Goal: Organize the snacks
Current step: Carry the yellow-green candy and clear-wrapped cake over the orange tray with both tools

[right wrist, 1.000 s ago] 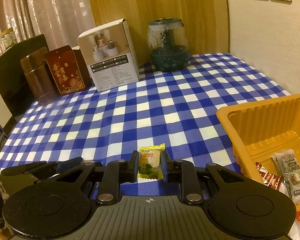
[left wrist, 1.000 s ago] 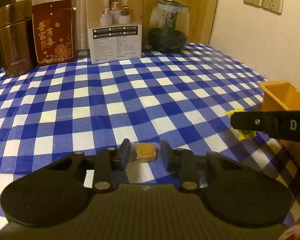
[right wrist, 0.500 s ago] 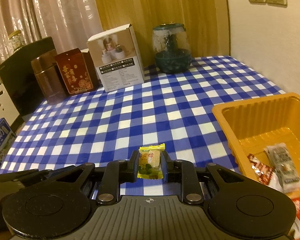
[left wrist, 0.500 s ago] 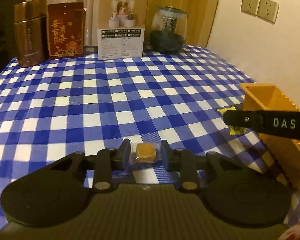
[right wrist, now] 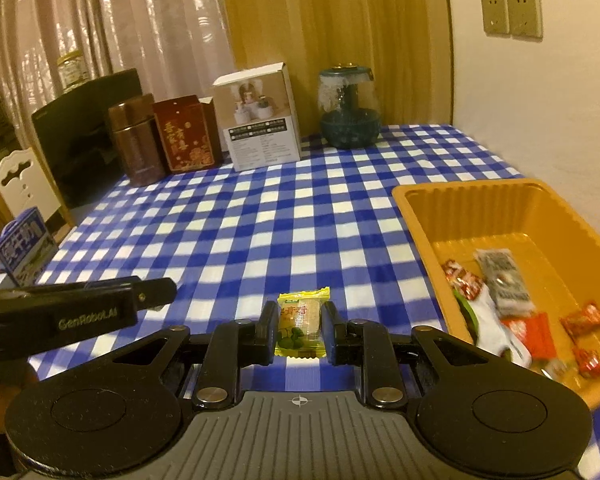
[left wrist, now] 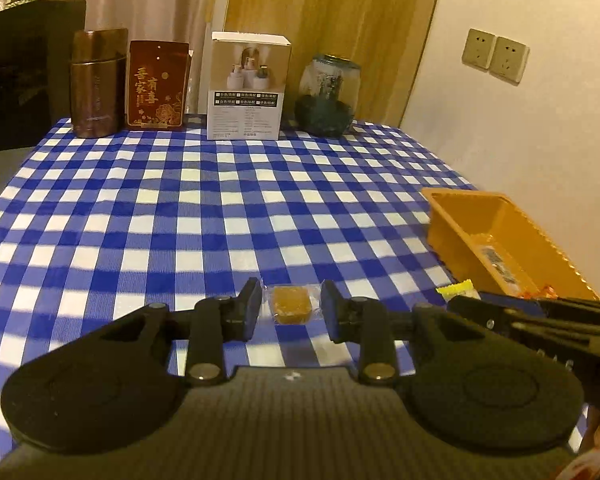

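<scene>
In the left wrist view my left gripper [left wrist: 291, 307] is shut on a small amber candy in a clear wrapper [left wrist: 291, 305], lifted above the checked tablecloth. The right wrist view has my right gripper [right wrist: 299, 325] shut on a yellow-green wrapped snack [right wrist: 300, 322], also held off the table. The orange tray [right wrist: 512, 216] stands at the right with several wrapped snacks [right wrist: 500, 284] lying in it; the tray [left wrist: 464, 220] lies right of the left gripper. Each gripper shows at the edge of the other's view: the right one [left wrist: 540, 320], the left one [right wrist: 76, 308].
Along the table's back edge stand a brown canister [left wrist: 96, 84], a red box [left wrist: 158, 86], a white product box [left wrist: 248, 88] and a glass jar [left wrist: 328, 96]. A wall with sockets [left wrist: 494, 54] bounds the right side. A blue carton [right wrist: 22, 246] sits off the left edge.
Both grippers have risen and pulled back from the table with their snacks still held. The table's far items look farther, and more of the tray's inside shows in the right wrist view.
</scene>
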Motion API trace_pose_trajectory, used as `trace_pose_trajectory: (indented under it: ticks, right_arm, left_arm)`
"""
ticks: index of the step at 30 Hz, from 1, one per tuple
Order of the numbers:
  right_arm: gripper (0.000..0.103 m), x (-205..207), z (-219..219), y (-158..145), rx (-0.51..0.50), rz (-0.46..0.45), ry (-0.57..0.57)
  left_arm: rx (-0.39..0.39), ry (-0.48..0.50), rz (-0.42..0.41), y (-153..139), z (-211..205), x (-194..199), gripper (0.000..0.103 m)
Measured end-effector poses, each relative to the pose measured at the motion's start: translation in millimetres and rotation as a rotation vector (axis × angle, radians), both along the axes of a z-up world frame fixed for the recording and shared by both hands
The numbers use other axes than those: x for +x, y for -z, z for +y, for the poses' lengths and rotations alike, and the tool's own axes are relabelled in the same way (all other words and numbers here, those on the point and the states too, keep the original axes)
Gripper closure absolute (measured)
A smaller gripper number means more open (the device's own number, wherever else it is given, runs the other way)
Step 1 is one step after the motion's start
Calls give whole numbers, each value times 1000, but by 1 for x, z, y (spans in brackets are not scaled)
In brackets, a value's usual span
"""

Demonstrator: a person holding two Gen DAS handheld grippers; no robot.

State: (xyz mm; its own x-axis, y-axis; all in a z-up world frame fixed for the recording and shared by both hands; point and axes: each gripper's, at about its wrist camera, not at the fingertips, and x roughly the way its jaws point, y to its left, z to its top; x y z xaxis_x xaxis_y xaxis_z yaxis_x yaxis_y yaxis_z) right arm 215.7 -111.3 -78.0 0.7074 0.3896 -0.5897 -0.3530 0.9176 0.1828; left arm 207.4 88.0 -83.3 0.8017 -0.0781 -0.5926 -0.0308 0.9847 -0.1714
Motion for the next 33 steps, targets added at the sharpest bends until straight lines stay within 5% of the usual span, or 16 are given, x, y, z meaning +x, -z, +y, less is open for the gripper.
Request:
trace_pose_trajectory:
  ticks: [17,33]
  right_arm:
    - [80,-78,-58,-24,31,4,83]
    - [80,-103,-104,-49,71,-25,149]
  left_arm:
    - [-81,-50,13,-25,-43,-83,74]
    - [-75,13,-17,-52,-92,-99,74]
